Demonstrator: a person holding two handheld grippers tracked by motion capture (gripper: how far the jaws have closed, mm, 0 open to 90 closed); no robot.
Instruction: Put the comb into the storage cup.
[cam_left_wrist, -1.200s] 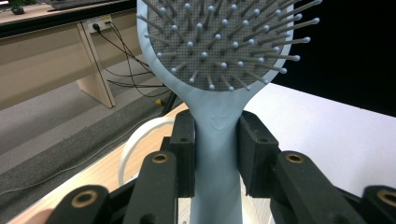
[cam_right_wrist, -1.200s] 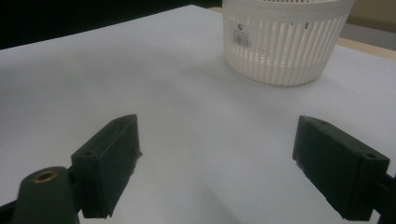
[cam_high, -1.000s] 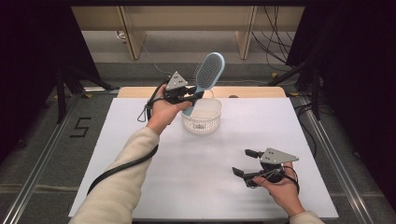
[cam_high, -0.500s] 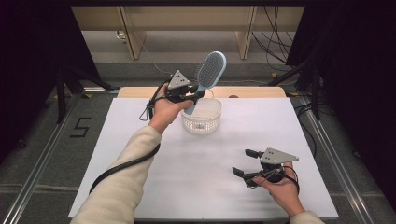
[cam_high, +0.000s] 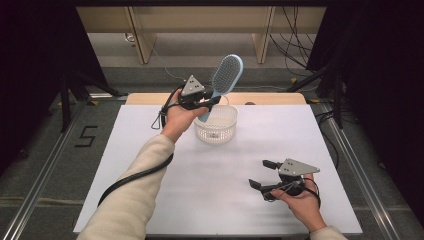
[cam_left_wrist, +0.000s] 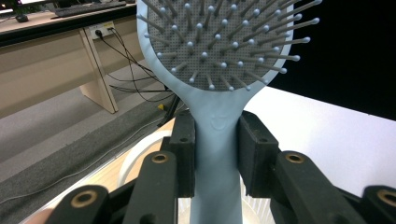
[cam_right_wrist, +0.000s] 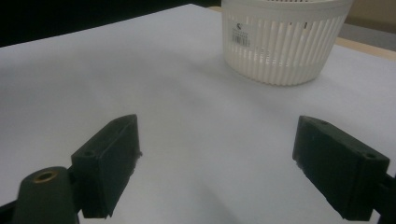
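A light blue hairbrush (cam_high: 226, 75) stands tilted up to the right over a white slatted basket (cam_high: 216, 125) at the table's far middle. My left gripper (cam_high: 209, 101) is shut on the brush's handle, just above the basket's left rim. In the left gripper view both black pads press the handle (cam_left_wrist: 217, 140), and the bristled head (cam_left_wrist: 219, 42) rises above them. My right gripper (cam_high: 261, 174) rests low over the near right of the white table, open, with nothing between its jaws. In the right gripper view the basket (cam_right_wrist: 285, 39) stands ahead, beyond the wide gap between the pads.
The white table (cam_high: 150, 175) has a wooden strip (cam_high: 270, 98) along its far edge. Metal rails (cam_high: 45, 170) run along the table's sides, with dark curtains to either side. Desk legs and loose cables (cam_high: 295, 35) lie on the floor beyond.
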